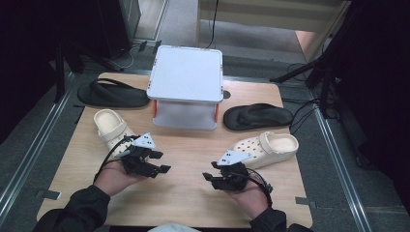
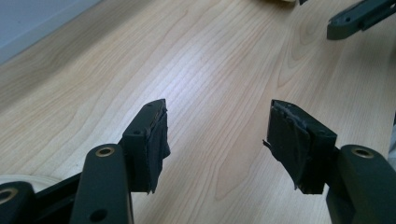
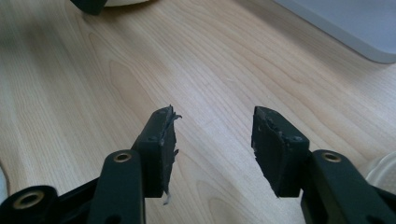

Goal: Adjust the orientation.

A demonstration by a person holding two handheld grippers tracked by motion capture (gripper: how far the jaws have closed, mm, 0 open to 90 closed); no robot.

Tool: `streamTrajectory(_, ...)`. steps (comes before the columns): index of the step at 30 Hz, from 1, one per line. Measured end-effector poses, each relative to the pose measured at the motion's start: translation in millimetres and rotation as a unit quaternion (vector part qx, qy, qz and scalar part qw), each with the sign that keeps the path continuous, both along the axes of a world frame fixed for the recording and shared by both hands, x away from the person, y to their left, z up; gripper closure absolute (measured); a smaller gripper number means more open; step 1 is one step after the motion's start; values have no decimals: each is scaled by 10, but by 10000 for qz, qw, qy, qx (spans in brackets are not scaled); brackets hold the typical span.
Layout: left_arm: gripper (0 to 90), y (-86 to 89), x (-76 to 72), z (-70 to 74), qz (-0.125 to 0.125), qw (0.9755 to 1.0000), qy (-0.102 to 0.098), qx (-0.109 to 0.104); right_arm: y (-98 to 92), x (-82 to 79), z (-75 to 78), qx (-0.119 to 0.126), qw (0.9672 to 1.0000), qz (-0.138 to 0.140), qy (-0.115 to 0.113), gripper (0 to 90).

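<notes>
Nearest the person, the left gripper (image 1: 161, 162) and the right gripper (image 1: 211, 170) hovered low over the pale wooden table (image 1: 188, 203), tips turned toward each other, each with jaws spread and only bare wood between the pads. Just beyond the left gripper lay a cream perforated rubber clog (image 1: 111, 128); a matching cream clog (image 1: 268, 146) lay just beside the right gripper. Farther back sat two black flip-flop sandals (image 1: 112, 94) (image 1: 257, 116), flanking a white two-tier plastic shoe rack (image 1: 187, 79).
</notes>
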State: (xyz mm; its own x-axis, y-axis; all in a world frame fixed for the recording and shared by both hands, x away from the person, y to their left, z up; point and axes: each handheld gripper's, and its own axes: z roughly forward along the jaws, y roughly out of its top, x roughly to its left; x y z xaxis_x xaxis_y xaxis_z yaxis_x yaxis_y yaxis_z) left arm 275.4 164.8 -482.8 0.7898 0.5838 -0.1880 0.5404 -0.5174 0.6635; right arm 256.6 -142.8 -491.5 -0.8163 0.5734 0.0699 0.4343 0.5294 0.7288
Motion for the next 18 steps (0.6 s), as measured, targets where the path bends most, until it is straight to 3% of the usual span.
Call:
streamTrajectory(6, 391, -6, 4, -18, 18, 10000, 69, 8, -14, 12, 8, 52, 9999, 37, 82, 485)
streamTrajectory(8, 391, 4, 13, -13, 29, 9999, 105, -24, -5, 4, 5, -36, 10000, 37, -22, 461)
streamTrajectory(13, 396, 31, 28, 9, 124, 9997, 152, -128, 19, -10, -13, -180, 9998, 76, -25, 453)
streamTrajectory(18, 467, 51, 33, 36, 99, 9996, 238, -129, 41, -26, -15, -234, 9996, 84, -95, 443)
